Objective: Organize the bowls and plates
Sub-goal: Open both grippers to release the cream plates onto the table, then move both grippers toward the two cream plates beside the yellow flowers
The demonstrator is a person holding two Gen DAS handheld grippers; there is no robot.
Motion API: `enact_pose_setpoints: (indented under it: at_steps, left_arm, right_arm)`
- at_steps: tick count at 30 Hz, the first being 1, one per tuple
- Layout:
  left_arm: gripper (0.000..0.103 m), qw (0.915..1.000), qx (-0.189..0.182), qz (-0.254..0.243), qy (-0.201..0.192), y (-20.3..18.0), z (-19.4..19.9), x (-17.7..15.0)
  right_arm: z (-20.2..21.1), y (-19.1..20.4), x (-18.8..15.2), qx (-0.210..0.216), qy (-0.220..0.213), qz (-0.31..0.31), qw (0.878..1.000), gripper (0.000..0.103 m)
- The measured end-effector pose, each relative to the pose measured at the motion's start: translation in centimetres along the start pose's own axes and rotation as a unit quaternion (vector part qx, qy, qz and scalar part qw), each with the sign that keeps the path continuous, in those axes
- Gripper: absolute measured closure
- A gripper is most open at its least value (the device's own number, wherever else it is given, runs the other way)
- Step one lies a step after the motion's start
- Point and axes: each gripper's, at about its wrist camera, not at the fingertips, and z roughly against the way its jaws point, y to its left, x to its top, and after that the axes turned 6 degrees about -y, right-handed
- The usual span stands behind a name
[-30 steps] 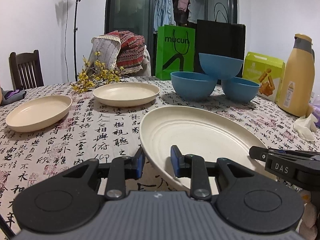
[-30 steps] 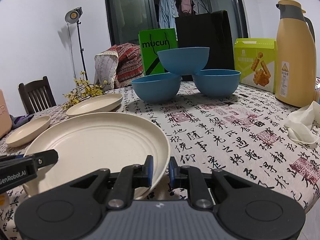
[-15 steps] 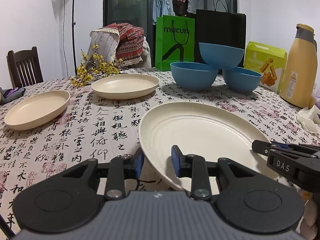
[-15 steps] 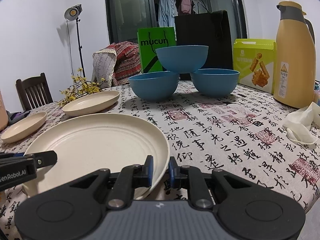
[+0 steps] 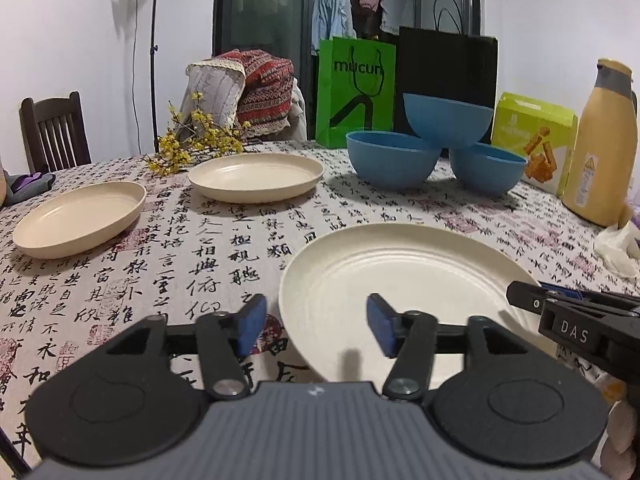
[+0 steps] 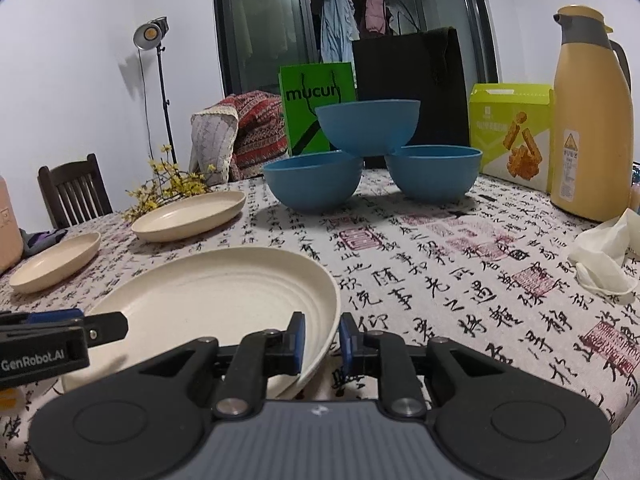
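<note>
A large cream plate [image 5: 400, 280] [image 6: 216, 292] is at the near edge of the table. My left gripper [image 5: 316, 320] is opening: its jaws stand wide apart either side of the plate's left rim and no pad touches it. My right gripper [image 6: 322, 332] has the plate's right rim between its pads and holds that side slightly raised, though its jaws are easing apart a little. Two smaller cream plates [image 5: 256, 174] [image 5: 80, 212] lie far left. Three blue bowls sit at the back, one [image 5: 446, 120] perched on the other two [image 5: 392, 156] [image 5: 486, 166].
A yellow thermos [image 6: 588, 120] and a green box [image 6: 512, 132] stand at the back right. A white glove [image 6: 604, 256] lies at the right edge. Green and black bags [image 5: 356, 92] stand behind the bowls. Yellow flowers [image 5: 192, 148] lie near the far plate. A chair [image 5: 56, 132] is at the left.
My left gripper's jaws have spread wide and let go of the plate's left rim. The right gripper still holds the other rim. Neither hand has shifted.
</note>
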Motion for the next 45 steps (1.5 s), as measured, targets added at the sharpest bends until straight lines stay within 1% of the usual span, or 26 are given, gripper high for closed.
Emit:
enact_pose_setpoints:
  at_steps: [1,2,4,5,6,7,8,9,10,11,13,16,20,26,31,35,38,40,45]
  left_arm:
    - [0.032,1.0,0.001,0.003,-0.004,0.1,0.1,0.1]
    - [0.028,0.9999,0.002,0.005,-0.011,0.2,0.4,0.1]
    - [0.015,0.9996,0.006,0.008,-0.026,0.5,1.0,0.3]
    - [0.011,0.9993,0.007,0.011,-0.035,0.6,1.3,0.4]
    - [0.003,0.999,0.009,0.012,-0.043,0.8,1.6,0.5]
    - [0.0,0.9985,0.014,0.012,-0.052,0.9,1.9,0.6]
    - [0.0,0.9978,0.015,0.012,-0.063,1.1,2.3,0.7]
    - [0.0,0.9974,0.014,0.012,-0.07,1.2,2.5,0.8]
    - [0.0,0.9969,0.015,0.013,-0.076,1.5,2.8,0.9]
    - [0.0,0.9966,0.018,0.015,-0.079,1.8,3.0,1.0]
    - [0.0,0.9958,0.024,0.022,-0.085,2.4,3.3,1.3]
    - [0.0,0.9947,0.037,0.03,-0.091,3.6,3.5,1.5]
    - [0.0,0.9931,0.054,0.039,-0.097,5.2,3.8,1.7]
    - [0.0,0.9903,0.079,0.053,-0.102,7.7,4.1,1.9]
    - [0.0,0.9873,0.105,0.06,-0.103,9.7,3.7,2.1]
    - [0.0,0.985,0.118,0.07,-0.104,11.2,3.5,2.1]
    - [0.0,0.9845,0.125,0.078,-0.096,12.0,3.2,1.8]
    - [0.0,0.9847,0.124,0.083,-0.091,12.3,3.0,1.5]
    - [0.0,0.9846,0.119,0.084,-0.097,12.3,3.2,1.1]
  right_arm:
    - [0.0,-0.1,0.1,0.0,-0.001,-0.002,1.0,0.082]
    - [0.0,-0.3,0.1,0.001,-0.002,-0.005,1.0,0.08]
    - [0.0,-0.6,0.2,0.003,-0.004,-0.012,1.0,0.074]
    - [0.1,-0.7,0.2,0.004,-0.007,-0.015,1.0,0.072]
    - [0.1,-0.9,0.3,0.006,-0.009,-0.017,1.0,0.066]
    - [0.2,-1.0,0.4,0.007,-0.012,-0.018,1.0,0.062]
    - [0.3,-1.1,0.6,0.009,-0.017,-0.018,1.0,0.061]
    - [0.4,-1.2,0.7,0.01,-0.021,-0.018,1.0,0.057]
    - [0.5,-1.3,0.8,0.012,-0.026,-0.019,0.999,0.048]
    - [0.5,-1.4,1.0,0.014,-0.03,-0.02,0.999,0.042]
    - [0.6,-1.5,1.2,0.017,-0.04,-0.021,0.999,0.018]
    - [0.6,-1.6,1.6,0.015,-0.056,-0.017,0.998,0.001]
    - [0.4,-1.6,2.1,0.009,-0.072,-0.006,0.997,0.0]
    - [-0.5,-1.5,2.6,0.0,-0.082,-0.002,0.997,0.0]
    - [-1.2,-1.5,3.2,-0.002,-0.088,-0.005,0.996,0.0]
    - [-1.6,-1.5,3.5,-0.006,-0.095,-0.001,0.995,0.0]
    - [-1.9,-1.6,3.2,-0.003,-0.087,-0.004,0.996,0.0]
    - [-1.8,-1.6,3.2,-0.001,-0.09,-0.005,0.996,0.0]
    - [-1.8,-1.7,3.0,0.0,-0.089,-0.01,0.996,0.0]
